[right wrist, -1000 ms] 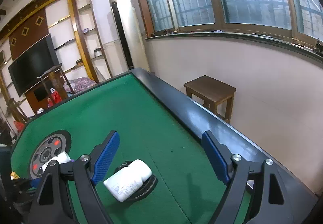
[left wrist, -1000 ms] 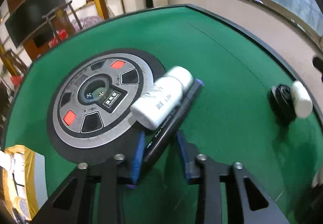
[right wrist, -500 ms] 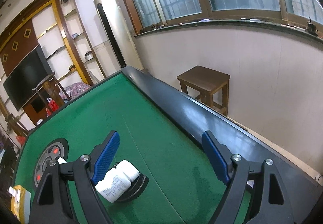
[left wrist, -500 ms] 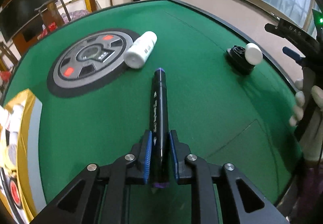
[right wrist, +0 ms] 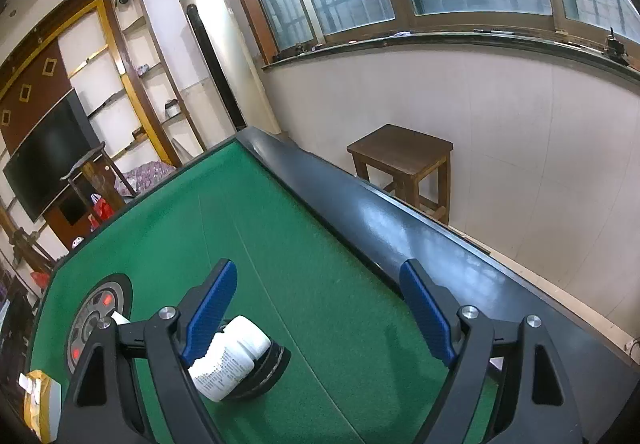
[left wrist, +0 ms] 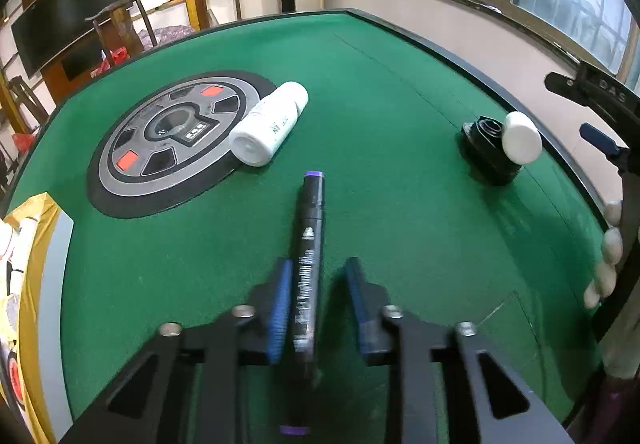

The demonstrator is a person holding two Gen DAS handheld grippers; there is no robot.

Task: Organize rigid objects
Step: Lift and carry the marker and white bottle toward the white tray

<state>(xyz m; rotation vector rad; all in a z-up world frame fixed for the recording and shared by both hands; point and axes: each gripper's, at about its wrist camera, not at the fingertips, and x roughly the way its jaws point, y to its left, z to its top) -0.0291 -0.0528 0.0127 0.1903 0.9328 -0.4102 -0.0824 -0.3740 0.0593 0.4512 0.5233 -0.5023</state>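
Note:
A black marker [left wrist: 310, 244] with purple ends lies lengthwise between the jaws of my left gripper [left wrist: 319, 264]. The left pad touches it, the right pad stands clear, and the fingers are blurred with motion. Beyond it, a white bottle [left wrist: 268, 124] lies on its side against a round grey and black disc [left wrist: 168, 140]. A second white bottle [left wrist: 520, 138] rests on a black ring-shaped object [left wrist: 486, 152] at the right. My right gripper [right wrist: 320, 268] hangs open above the felt, and that bottle [right wrist: 232, 358] shows partly behind its left finger.
The green felt table [left wrist: 400, 204] has a dark raised rim [right wrist: 380, 212]. A yellow box [left wrist: 36, 244] holding small items sits at the left edge. A person's fingers [left wrist: 610, 244] show at the right. A wooden stool [right wrist: 404, 156] stands beyond the rim.
The left gripper pulled the marker back from beside the bottle and disc. Half a second ago its pads were tight on the marker; now they stand apart. The right gripper rolled slightly.

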